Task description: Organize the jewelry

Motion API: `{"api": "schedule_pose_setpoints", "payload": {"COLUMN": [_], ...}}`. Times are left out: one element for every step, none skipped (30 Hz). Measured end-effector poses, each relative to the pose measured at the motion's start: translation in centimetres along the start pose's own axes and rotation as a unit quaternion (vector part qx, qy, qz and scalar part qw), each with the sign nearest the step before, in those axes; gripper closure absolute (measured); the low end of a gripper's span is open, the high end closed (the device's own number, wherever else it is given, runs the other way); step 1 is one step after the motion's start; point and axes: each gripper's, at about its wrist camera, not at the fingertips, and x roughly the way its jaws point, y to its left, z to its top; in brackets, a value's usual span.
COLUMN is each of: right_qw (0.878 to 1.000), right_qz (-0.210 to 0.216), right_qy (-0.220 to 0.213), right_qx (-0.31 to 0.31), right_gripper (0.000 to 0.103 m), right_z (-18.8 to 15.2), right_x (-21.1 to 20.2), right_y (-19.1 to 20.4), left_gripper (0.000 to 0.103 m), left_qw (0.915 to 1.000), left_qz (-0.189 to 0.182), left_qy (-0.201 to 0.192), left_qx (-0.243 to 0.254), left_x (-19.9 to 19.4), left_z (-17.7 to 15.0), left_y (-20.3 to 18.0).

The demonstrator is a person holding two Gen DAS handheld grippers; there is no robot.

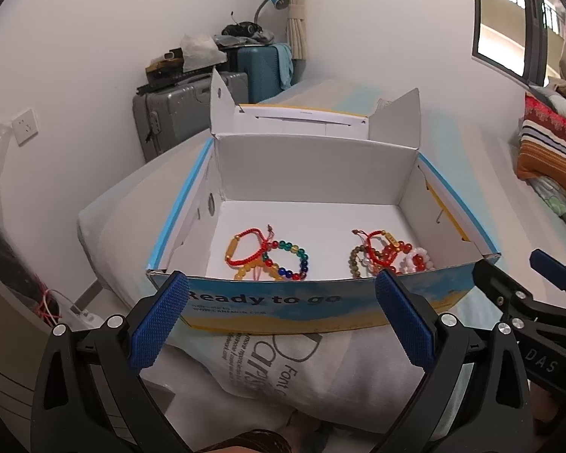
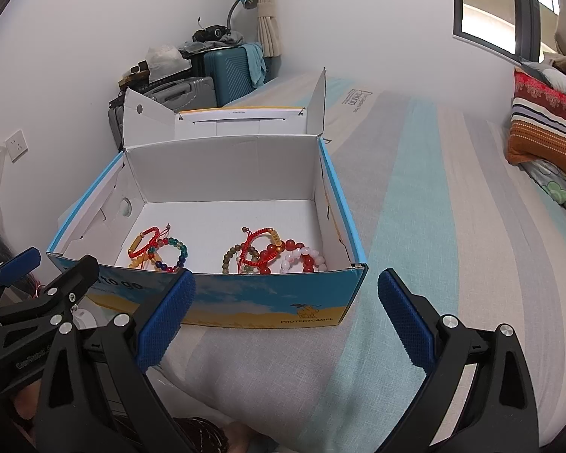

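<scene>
Hovering before an open box of bracelets on the bed

Left wrist view: the left gripper [image 1: 283, 315] waits short of the box [image 1: 320, 302], jaws spread wide and empty; two bracelet clusters [image 1: 269, 255] lie apart on the floor inside, seemingly sorted. Right wrist view: the right gripper [image 2: 285, 317] likewise hangs released, holding nothing, near the box's front wall; the lid [image 2: 241, 119] stands folded back for access.

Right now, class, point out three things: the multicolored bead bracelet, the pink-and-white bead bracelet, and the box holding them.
multicolored bead bracelet [image 1: 291, 260]: left wrist view, on its blue and green beads.
pink-and-white bead bracelet [image 2: 308, 255]: right wrist view, on its pale upper beads.
box [image 2: 268, 302]: right wrist view, on its printed front wall.
</scene>
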Motion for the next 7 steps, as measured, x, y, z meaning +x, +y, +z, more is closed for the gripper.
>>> {"api": "schedule_pose_setpoints", "payload": {"right_qw": [1.0,1.0,1.0,1.0,1.0,1.0,1.0], "right_qz": [0.001,0.001,0.001,0.001,0.001,0.001,0.001], "right_qy": [0.0,0.0,0.0,0.0,0.0,0.0,0.0], "right_qx": [0.0,0.0,0.0,0.0,0.0,0.0,0.0], "right_gripper": [0.01,0.01,0.01,0.01,0.01,0.01,0.01], "right_z": [-0.01,-0.01,-0.01,-0.02,-0.02,-0.01,-0.01], "right_x": [0.0,-0.02,-0.02,-0.02,-0.01,-0.03,-0.02], "right_y": [-0.05,-0.03,-0.04,-0.05,-0.07,-0.06,-0.08], "left_gripper": [0.006,0.006,0.006,0.006,0.006,0.006,0.006], "left_qw": [1.0,1.0,1.0,1.0,1.0,1.0,1.0], "left_qz": [0.0,0.0,0.001,0.001,0.002,0.004,0.005], "left_qy": [-0.001,-0.003,-0.003,-0.003,-0.003,-0.002,-0.001], "left_qx": [0.0,0.001,0.0,0.0,-0.001,-0.001,-0.002], "left_x": [-0.02,-0.07,0.0,0.0,0.02,0.1,0.16], "left_z": [0.02,0.01,0.08,0.09,0.08,0.09,0.07], "left_y": [0.0,-0.03,-0.04,-0.03,-0.03,-0.04,-0.02]}}
